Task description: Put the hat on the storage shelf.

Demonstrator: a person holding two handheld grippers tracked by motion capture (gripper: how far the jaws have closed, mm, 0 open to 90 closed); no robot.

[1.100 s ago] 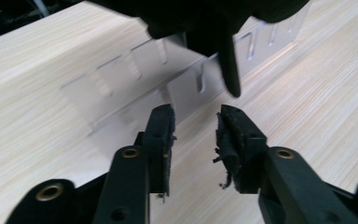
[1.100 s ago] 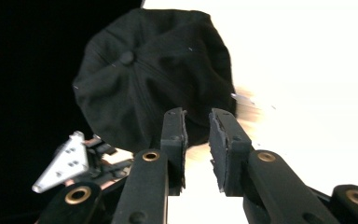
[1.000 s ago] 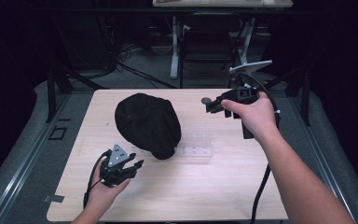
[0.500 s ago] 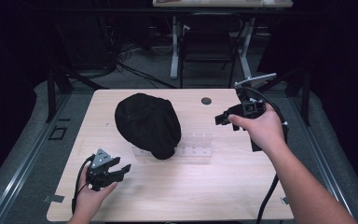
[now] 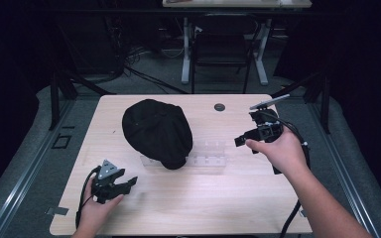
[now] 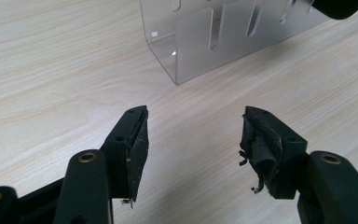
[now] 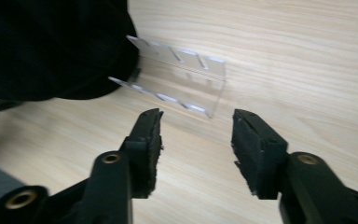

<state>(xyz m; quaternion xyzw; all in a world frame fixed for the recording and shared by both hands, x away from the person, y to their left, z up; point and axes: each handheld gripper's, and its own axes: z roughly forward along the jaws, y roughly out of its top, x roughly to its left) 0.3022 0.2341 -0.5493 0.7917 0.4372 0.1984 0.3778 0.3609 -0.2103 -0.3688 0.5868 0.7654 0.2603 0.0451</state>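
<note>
A black cap [image 5: 156, 130] rests over the left end of a clear acrylic rack [image 5: 209, 157] in the middle of the wooden table [image 5: 193, 208]. My left gripper [image 5: 130, 183] lies low near the front left, pointing right toward the rack [image 6: 200, 42]. Its jaws [image 6: 193, 116] are open and have just been opening, with bare wood between them. My right gripper [image 5: 239, 141] hovers right of the rack, pointing left at it. Its jaws [image 7: 198, 116] have also just been opening and hold nothing; the rack [image 7: 182, 79] and cap [image 7: 51, 46] lie just ahead.
A small dark round grommet [image 5: 220, 106] sits in the tabletop near the far edge. A chair and desk legs [image 5: 223, 54] stand beyond the table. A strip of tape [image 5: 57, 211] marks the front left corner. Cables trail from both grippers.
The right gripper has come down from the far right toward the rack's right end and opened its jaws. The left gripper has slid left and lower near the front edge, jaws wider.
</note>
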